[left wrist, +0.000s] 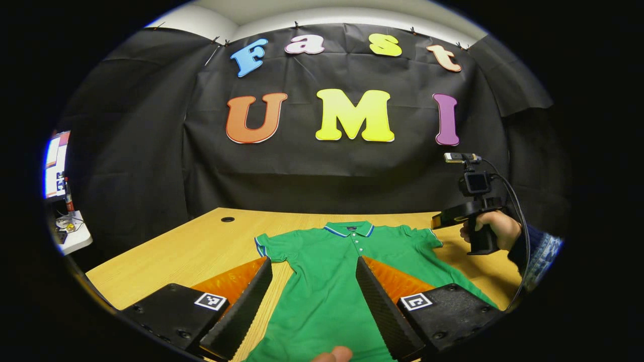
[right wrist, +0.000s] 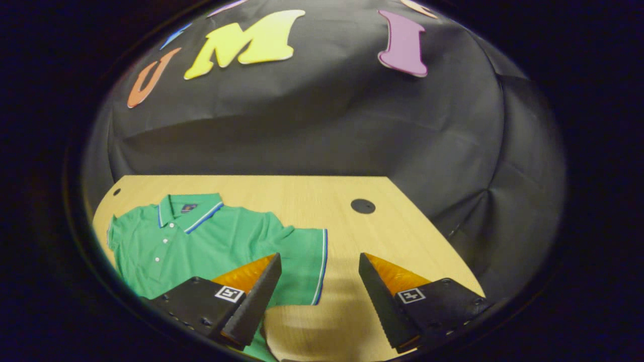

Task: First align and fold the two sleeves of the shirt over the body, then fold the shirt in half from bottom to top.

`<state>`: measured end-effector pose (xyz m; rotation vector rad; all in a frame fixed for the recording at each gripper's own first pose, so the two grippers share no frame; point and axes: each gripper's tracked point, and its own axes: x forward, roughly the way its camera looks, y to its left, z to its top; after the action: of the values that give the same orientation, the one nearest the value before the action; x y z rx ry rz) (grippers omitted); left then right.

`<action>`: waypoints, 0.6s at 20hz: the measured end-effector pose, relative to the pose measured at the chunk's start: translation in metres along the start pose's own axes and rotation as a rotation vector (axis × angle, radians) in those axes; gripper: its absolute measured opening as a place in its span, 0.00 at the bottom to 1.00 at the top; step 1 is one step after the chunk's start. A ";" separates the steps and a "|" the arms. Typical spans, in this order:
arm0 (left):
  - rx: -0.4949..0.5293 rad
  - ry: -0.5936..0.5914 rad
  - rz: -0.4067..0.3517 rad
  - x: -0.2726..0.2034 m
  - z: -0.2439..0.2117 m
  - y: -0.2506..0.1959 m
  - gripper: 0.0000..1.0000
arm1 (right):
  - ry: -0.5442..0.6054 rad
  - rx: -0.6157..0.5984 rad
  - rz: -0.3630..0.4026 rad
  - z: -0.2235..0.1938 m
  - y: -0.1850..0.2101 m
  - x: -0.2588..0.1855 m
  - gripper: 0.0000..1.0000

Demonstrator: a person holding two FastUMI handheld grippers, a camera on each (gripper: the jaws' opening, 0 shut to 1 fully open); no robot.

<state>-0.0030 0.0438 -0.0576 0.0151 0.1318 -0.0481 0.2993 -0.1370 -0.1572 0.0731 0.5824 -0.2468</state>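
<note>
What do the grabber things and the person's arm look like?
Each tool is a black block carrying two wedge-shaped fingers with ridged inner faces and a small square black-and-white marker on each side. That goes for the left tool and the right tool. Seen from the left gripper view, the right tool has a small black camera on top, a black cable looping down, and a black handle. The sleeve is blue patterned knit.

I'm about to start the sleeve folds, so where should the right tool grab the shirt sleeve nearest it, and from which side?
Grip the striped cuff edge of the sleeve on the green shirt. It lies flat and spread toward the right tool, whose jaws stand open just beyond it. Probably come from the bare table side, pinching the hem, then carry it across the body.
</note>
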 end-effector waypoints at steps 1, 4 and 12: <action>-0.001 0.007 -0.003 0.001 -0.002 -0.001 1.00 | 0.018 0.018 0.001 -0.003 -0.001 0.011 0.94; -0.004 0.017 -0.010 0.004 -0.007 -0.002 1.00 | 0.071 0.011 0.005 -0.015 -0.001 0.035 0.93; -0.019 0.066 0.005 0.014 -0.022 0.007 1.00 | 0.092 0.068 0.070 -0.018 0.022 0.053 0.65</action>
<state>0.0077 0.0509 -0.0815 -0.0016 0.1986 -0.0415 0.3380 -0.1243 -0.2020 0.1707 0.6619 -0.1960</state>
